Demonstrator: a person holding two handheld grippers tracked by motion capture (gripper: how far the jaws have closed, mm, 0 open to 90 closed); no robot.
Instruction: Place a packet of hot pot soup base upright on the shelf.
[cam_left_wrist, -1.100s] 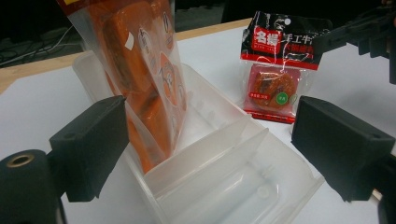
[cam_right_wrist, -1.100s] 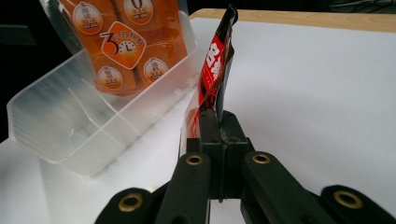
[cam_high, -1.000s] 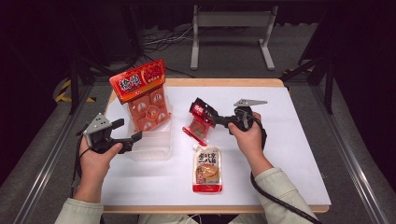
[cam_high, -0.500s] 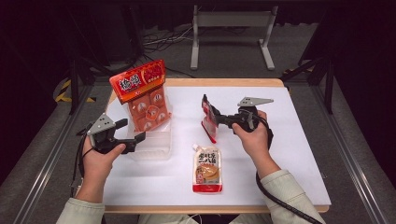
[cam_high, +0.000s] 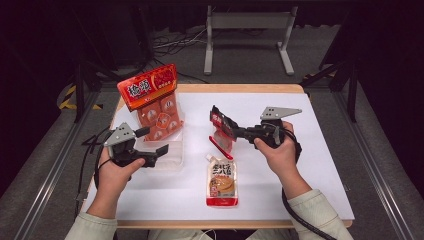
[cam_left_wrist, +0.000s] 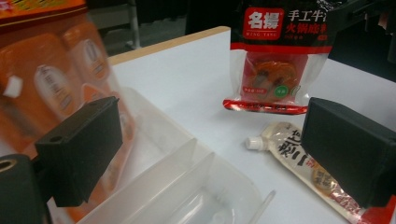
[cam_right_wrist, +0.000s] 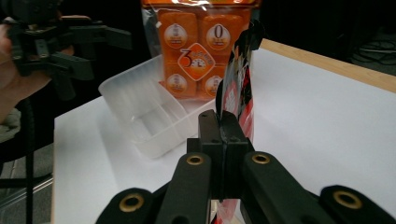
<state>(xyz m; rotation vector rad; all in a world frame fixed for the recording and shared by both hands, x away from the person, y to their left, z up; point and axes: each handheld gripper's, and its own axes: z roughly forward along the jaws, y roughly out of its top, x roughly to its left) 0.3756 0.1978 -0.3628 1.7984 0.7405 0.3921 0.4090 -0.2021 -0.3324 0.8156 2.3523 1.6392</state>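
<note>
Red packet (cam_high: 221, 131) hangs upright from right tool (cam_high: 235, 131), long axis vertical.

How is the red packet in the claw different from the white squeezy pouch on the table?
The red packet hangs upright, lifted off the table in the right claw; the white pouch lies flat, untouched. The red packet has a clear window; the white pouch has a spout at its top. Both are sealed food packs with printed labels.

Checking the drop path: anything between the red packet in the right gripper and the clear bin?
Nothing visible. The red packet, clamped in the right gripper, hangs above bare table beside the clear bin. The orange multipack stands in the bin's far end; the near compartment looks open.
</note>
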